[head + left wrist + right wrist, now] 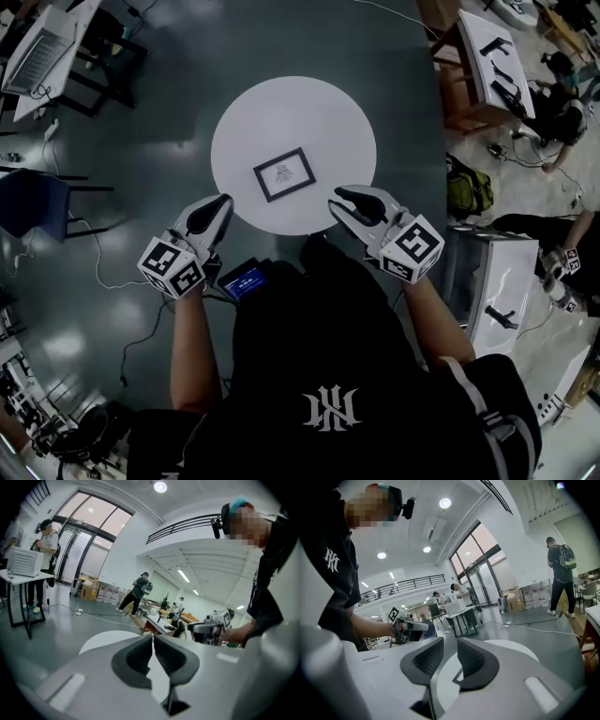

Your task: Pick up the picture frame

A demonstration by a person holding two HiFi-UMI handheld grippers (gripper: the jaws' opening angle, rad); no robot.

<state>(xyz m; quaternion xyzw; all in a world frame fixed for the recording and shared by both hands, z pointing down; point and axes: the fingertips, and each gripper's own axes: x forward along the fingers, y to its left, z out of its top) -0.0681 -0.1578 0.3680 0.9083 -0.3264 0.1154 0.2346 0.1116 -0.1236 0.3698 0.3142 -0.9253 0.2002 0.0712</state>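
Well, the picture frame [284,174] lies flat near the middle of the round desk [328,112], just beyond both tools. The left tool [226,201] has its jaws together; the right tool [335,201] has them apart, empty. Best, I judge, to bring the right tool low to the frame's near edge and pinch that rail squarely. Count: one frame, one desk, two tools.

A glossy grey floor [394,112] is reflecting the ceiling lights [445,502]. A round white table [244,122] is standing in the middle, with a white desk [506,272] sitting to its right and a blue chair [33,202] to its left. Daylight is coming through tall glass doors [82,545]. Cardboard boxes [88,591] are sitting beside them, and a railing [187,524] is running along an upper level.
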